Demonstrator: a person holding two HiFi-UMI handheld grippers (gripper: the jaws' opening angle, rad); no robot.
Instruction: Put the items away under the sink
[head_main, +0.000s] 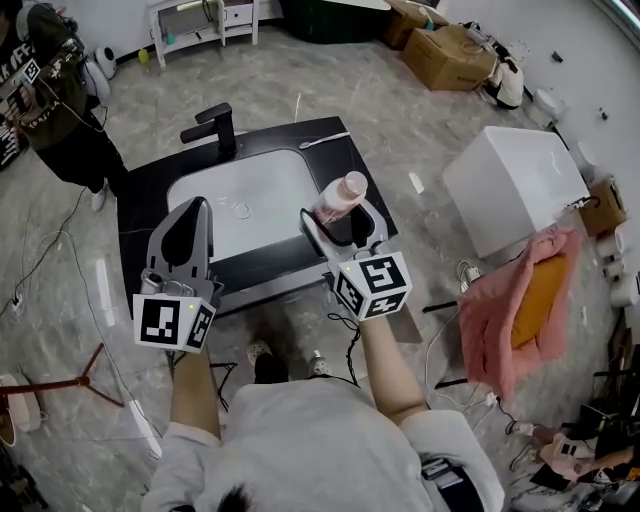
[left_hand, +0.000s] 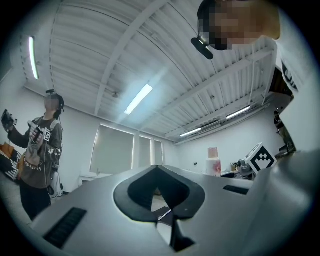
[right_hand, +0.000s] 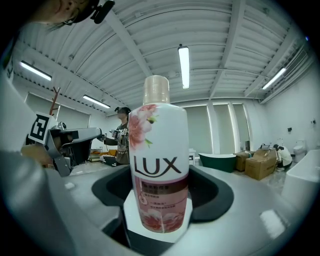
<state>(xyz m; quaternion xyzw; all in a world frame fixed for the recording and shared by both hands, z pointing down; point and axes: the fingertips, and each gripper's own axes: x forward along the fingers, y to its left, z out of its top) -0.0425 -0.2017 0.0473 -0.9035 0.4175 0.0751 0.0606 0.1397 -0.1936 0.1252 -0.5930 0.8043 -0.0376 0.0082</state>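
A white and pink LUX bottle (right_hand: 160, 170) with a beige cap stands upright between the jaws of my right gripper (right_hand: 160, 212), which is shut on its lower body. In the head view that bottle (head_main: 340, 195) and the right gripper (head_main: 342, 222) hang over the right side of the white sink basin (head_main: 265, 195), which is set in a black counter (head_main: 145, 200). My left gripper (head_main: 198, 212) is over the basin's left front edge, jaws together with nothing in them. In the left gripper view the left gripper (left_hand: 157, 167) points up toward the ceiling, and the bottle (left_hand: 213, 162) shows at the right.
A black faucet (head_main: 215, 128) stands behind the basin, and a white utensil (head_main: 325, 140) lies on the counter's far right. A person (head_main: 55, 90) stands at the far left. At the right are a white box (head_main: 515, 185) and a pink cloth (head_main: 520, 300). Cables run across the floor.
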